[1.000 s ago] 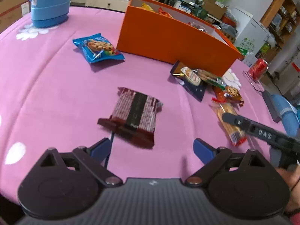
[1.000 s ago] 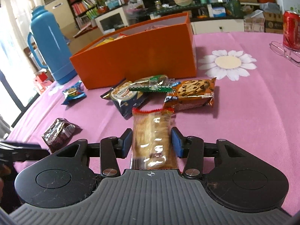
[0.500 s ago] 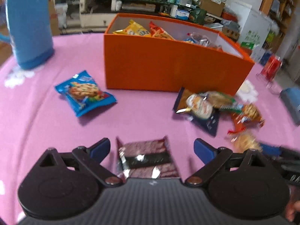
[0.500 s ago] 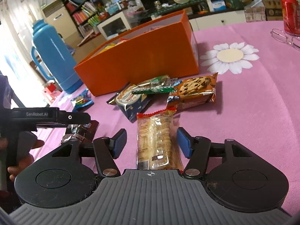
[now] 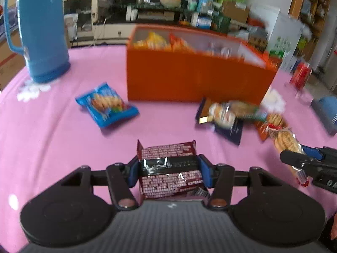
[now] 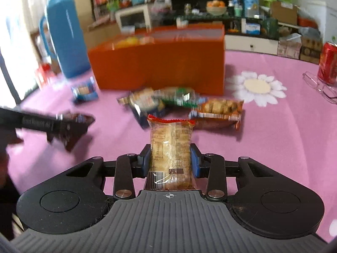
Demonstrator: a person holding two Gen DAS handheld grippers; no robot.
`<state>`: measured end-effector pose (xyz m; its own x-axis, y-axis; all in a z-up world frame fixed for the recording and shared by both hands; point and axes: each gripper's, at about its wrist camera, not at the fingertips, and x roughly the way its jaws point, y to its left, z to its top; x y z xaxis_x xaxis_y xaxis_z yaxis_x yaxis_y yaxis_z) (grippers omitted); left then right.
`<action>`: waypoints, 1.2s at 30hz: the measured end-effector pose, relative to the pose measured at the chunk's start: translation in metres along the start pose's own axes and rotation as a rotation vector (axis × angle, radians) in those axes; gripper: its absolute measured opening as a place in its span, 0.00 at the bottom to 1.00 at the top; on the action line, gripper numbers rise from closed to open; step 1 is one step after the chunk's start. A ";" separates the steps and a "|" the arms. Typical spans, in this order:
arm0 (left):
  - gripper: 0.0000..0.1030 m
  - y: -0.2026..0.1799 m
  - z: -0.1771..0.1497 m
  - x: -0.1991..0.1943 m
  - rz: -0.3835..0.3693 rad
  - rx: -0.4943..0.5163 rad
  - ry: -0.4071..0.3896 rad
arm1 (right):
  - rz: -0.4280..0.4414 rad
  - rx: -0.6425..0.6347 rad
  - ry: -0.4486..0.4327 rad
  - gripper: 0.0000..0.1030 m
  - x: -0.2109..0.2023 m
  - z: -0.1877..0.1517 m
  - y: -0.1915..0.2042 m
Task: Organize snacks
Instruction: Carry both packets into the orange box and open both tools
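Slippage is the main worry: each tool has just been closing on slick film. The left tool (image 5: 169,170) pinches the maroon foil-wrapped snack pack (image 5: 169,168) across its middle, and the right tool (image 6: 170,162) pinches the clear biscuit pack with the red crimped edge (image 6: 171,147) near its lower end (both hang over the pink cloth-covered worktop (image 5: 52,139)), so a swing toward the open orange cardboard box (image 5: 189,80) could shake one loose. Counted: one box, one blue thermos (image 5: 42,29), one red can (image 6: 328,63), four loose packets, two held packs.
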<state>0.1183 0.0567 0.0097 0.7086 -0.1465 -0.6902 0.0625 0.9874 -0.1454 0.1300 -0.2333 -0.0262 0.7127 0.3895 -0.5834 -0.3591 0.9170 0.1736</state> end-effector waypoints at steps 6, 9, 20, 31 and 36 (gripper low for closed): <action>0.53 0.011 0.083 -0.021 -0.066 -0.027 -0.130 | 0.083 0.021 -0.147 0.20 -0.031 0.059 0.004; 0.53 0.006 0.134 -0.009 -0.061 -0.013 -0.203 | 0.040 -0.051 -0.212 0.20 -0.024 0.108 0.004; 0.57 -0.017 0.208 0.156 -0.064 0.004 -0.046 | -0.064 -0.097 -0.017 0.25 0.138 0.209 -0.042; 0.98 -0.016 0.190 0.083 -0.080 0.014 -0.211 | -0.083 -0.085 -0.103 0.95 0.110 0.198 -0.032; 0.99 -0.021 0.143 0.026 -0.043 0.036 -0.243 | -0.071 -0.064 -0.162 0.96 0.050 0.174 -0.015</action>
<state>0.2356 0.0407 0.0965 0.8527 -0.1744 -0.4925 0.1186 0.9826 -0.1427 0.2757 -0.2125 0.0801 0.8237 0.3371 -0.4560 -0.3380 0.9375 0.0825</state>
